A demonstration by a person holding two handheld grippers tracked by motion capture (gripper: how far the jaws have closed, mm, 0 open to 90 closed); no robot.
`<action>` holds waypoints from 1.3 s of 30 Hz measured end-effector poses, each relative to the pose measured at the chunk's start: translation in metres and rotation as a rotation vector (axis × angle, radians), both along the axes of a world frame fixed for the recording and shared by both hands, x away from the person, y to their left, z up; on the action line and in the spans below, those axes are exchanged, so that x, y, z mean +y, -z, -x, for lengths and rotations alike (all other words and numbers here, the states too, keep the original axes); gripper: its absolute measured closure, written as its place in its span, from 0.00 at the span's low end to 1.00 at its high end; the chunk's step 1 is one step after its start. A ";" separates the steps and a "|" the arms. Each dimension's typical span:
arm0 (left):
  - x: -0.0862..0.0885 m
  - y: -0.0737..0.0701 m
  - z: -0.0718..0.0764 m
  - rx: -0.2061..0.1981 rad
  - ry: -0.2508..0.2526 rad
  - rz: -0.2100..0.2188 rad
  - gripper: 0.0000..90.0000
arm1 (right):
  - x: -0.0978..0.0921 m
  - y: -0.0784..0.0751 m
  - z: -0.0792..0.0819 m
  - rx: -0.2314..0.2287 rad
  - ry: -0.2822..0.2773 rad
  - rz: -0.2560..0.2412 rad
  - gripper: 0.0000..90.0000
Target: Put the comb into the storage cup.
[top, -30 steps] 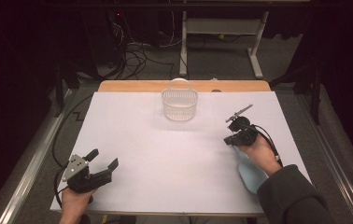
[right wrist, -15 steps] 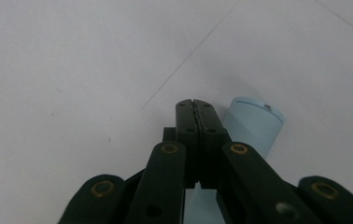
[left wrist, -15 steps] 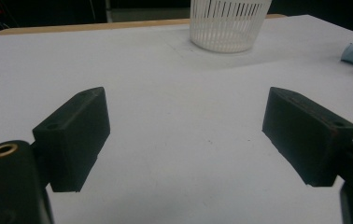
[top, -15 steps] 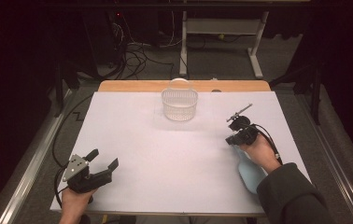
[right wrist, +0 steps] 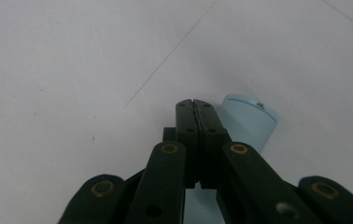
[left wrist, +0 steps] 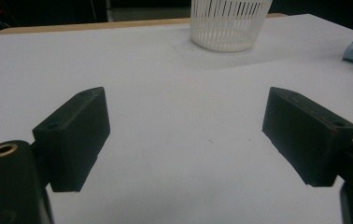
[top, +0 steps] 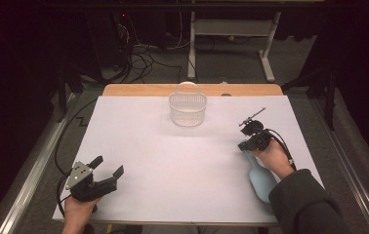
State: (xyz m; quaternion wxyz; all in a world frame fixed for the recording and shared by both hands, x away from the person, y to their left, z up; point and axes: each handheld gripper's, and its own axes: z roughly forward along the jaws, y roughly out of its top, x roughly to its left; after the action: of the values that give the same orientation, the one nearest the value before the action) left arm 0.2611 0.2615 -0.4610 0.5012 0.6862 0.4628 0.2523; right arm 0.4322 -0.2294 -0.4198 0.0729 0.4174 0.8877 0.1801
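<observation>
A light blue bottle lies on its side on the white table sheet at the near right, partly under the person's right hand. My right gripper hovers at the bottle's top end. In the right gripper view its jaws are pressed together with nothing between them, and the bottle's round top lies just beside and below the tips. My left gripper rests at the near left, open. In the left gripper view it has only bare sheet between its jaws.
A white slatted basket stands at the far middle of the table, also seen ahead of the left gripper. A wooden table edge runs behind it. Cables and a metal stand leg lie on the floor beyond.
The right hand and gripper have drifted slightly toward the near edge. The left gripper has not moved.
</observation>
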 end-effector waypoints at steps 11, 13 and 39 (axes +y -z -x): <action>0.000 0.000 0.000 0.001 0.000 0.003 0.16 | -0.007 0.000 -0.001 0.007 0.023 0.020 1.00; 0.000 0.000 0.000 -0.001 0.000 0.004 0.16 | -0.010 0.000 -0.001 0.001 0.022 0.024 1.00; 0.000 0.000 0.000 0.001 -0.001 0.003 0.16 | -0.043 -0.003 0.010 0.003 0.072 0.045 1.00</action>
State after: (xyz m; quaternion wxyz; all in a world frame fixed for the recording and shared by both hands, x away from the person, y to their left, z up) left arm 0.2615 0.2615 -0.4610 0.5021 0.6854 0.4636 0.2515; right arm 0.4220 -0.2723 -0.4173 0.0874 0.4475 0.8761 0.1565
